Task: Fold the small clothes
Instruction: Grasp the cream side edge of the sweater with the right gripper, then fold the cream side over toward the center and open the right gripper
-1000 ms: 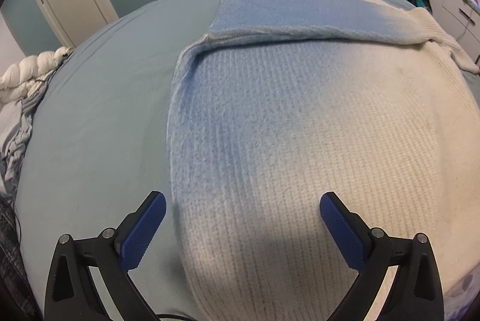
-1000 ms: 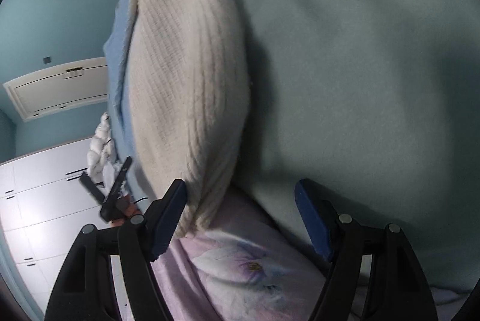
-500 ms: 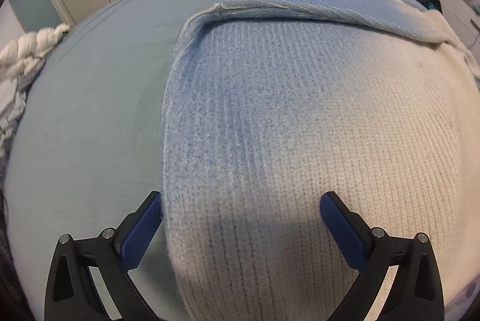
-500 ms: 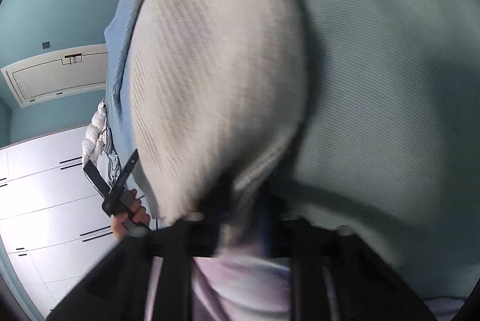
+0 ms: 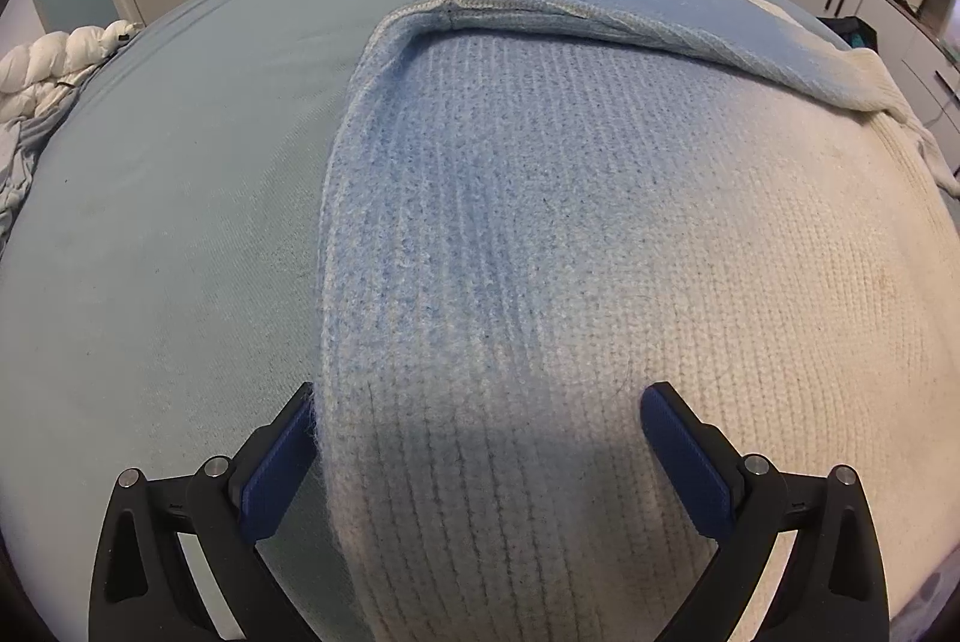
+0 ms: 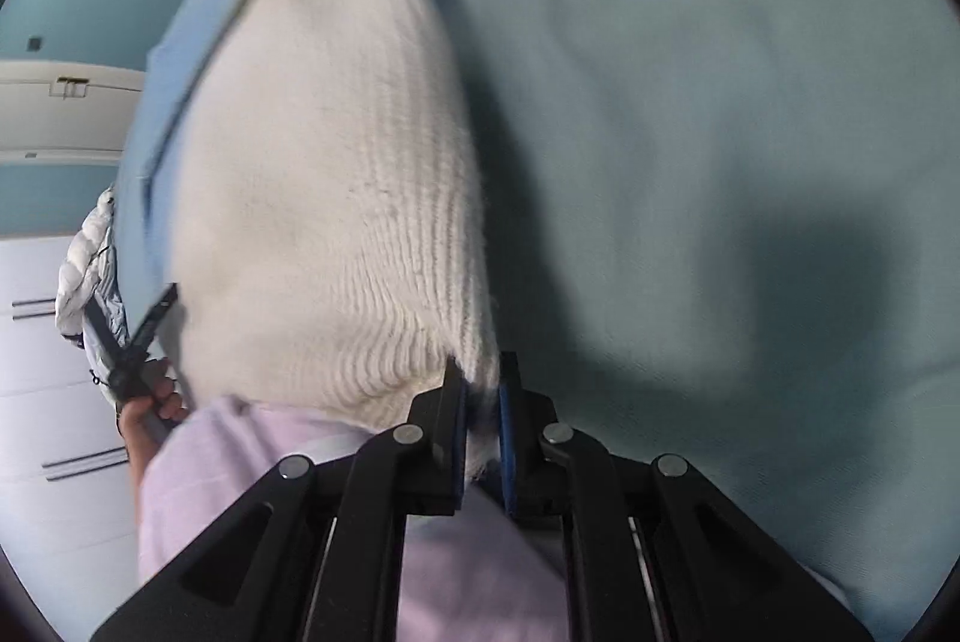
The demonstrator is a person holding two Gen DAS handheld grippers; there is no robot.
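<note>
**Right tongs clamped on sweater's corner, left tongs spread over its side edge**

A knitted sweater [image 5: 540, 282], shading from blue to cream, lay flat on a bed [image 5: 168, 222] covered in a pale teal sheet. One blue part of it was folded across the far end, with a cream ribbed cuff [image 5: 870, 84] showing toward the bed's right side.

The left gripper [image 5: 477, 456] hung low over the near end of the sweater with its jaws spread wide and nothing pinched. Its left blue pad [image 5: 279, 468] sat just beside the sweater's fuzzy left edge, over the sheet; the other pad stood over the cream knit.

The right gripper [image 6: 483, 426] was clenched on the cream corner of the sweater [image 6: 336, 198], a tuft of knit squeezed between its blue pads. From that corner the cloth rose off the sheet, and its shadow fell on the bed [image 6: 720, 102] beside it.

In the right wrist view a hand [image 6: 150, 402] gripped the handle of the left gripper at the bed's near edge, next to a pale lilac garment [image 6: 240, 462]. A white quilted bundle [image 5: 54, 66] lay at the bed's far left edge.
</note>
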